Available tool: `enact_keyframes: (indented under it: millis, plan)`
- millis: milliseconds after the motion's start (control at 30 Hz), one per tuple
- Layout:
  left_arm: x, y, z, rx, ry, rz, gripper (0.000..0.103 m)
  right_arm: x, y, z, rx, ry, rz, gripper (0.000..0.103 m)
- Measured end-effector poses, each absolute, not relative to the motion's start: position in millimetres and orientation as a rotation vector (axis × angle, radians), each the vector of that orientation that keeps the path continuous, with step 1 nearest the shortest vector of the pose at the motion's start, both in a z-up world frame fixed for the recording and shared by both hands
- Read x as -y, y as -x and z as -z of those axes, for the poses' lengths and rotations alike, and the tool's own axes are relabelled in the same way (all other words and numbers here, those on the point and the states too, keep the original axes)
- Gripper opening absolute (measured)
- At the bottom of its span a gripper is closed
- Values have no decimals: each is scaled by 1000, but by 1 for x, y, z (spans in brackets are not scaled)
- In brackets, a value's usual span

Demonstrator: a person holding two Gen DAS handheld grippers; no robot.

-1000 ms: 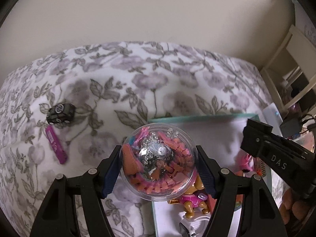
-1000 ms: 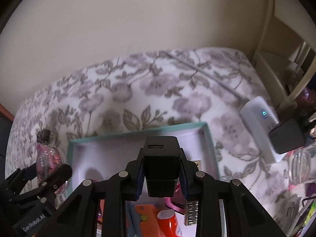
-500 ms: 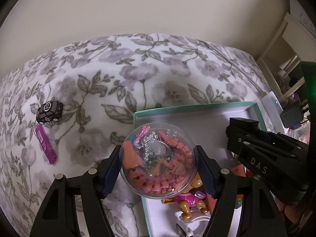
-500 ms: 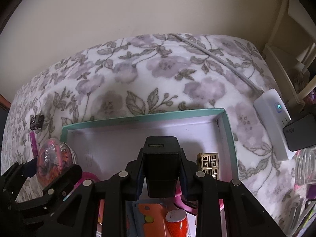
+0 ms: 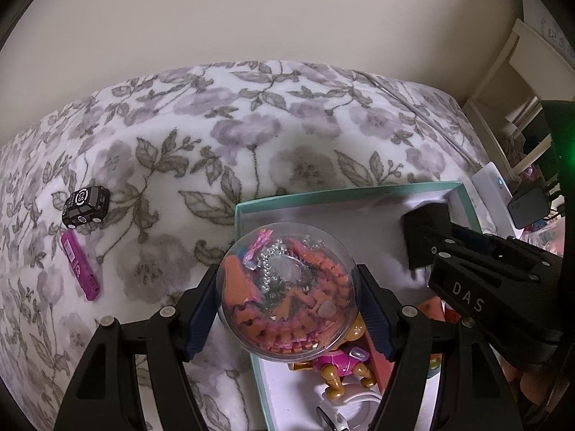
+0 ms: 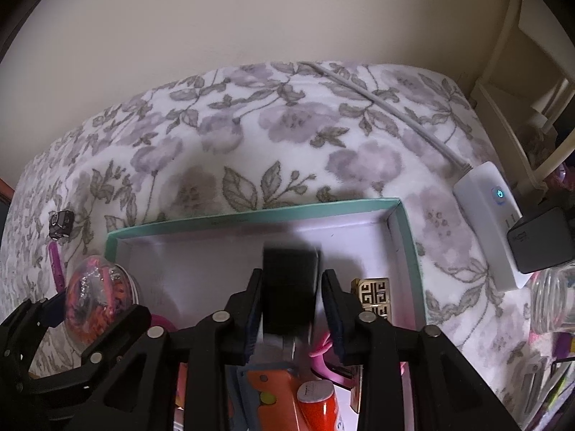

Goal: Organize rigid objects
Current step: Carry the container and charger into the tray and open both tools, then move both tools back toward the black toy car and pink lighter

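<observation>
My left gripper (image 5: 289,307) is shut on a clear plastic ball (image 5: 287,292) full of orange and pink trinkets, held over the left edge of the teal box (image 5: 337,194). My right gripper (image 6: 291,294) is open; a black charger block (image 6: 289,287) is blurred between its fingers, with a gap on the right side, above the box floor (image 6: 201,269). The right gripper also shows in the left wrist view (image 5: 424,240). A black toy car (image 5: 85,206) and a pink stick (image 5: 79,265) lie on the floral blanket to the left.
In the box lie a gold patterned block (image 6: 372,296), an orange toy (image 6: 276,395), an orange can (image 6: 318,406) and a pink dog figure (image 5: 341,362). A white power strip (image 6: 488,222) with a black adapter (image 6: 539,240) sits at the right. A cream shelf (image 6: 517,82) stands beyond.
My right gripper has opened and the black charger block is slipping down from it, blurred. Both grippers moved forward over the box; the ball stays held.
</observation>
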State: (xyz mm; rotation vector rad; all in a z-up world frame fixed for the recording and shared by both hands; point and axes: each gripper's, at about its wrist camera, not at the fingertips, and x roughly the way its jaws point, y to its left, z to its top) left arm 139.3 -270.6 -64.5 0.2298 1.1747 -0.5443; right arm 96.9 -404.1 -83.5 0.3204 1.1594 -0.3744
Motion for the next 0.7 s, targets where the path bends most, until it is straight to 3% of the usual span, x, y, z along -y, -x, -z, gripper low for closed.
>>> enact_keyframes:
  millis: [267,700]
  plan:
    - [269,-140,57,-1156,-220,538,81,406,-94,70,-1121,-312,394,46]
    - [249,-153,32,-1106,-164,484,82,406,-86,32,-1018,-296,419,46]
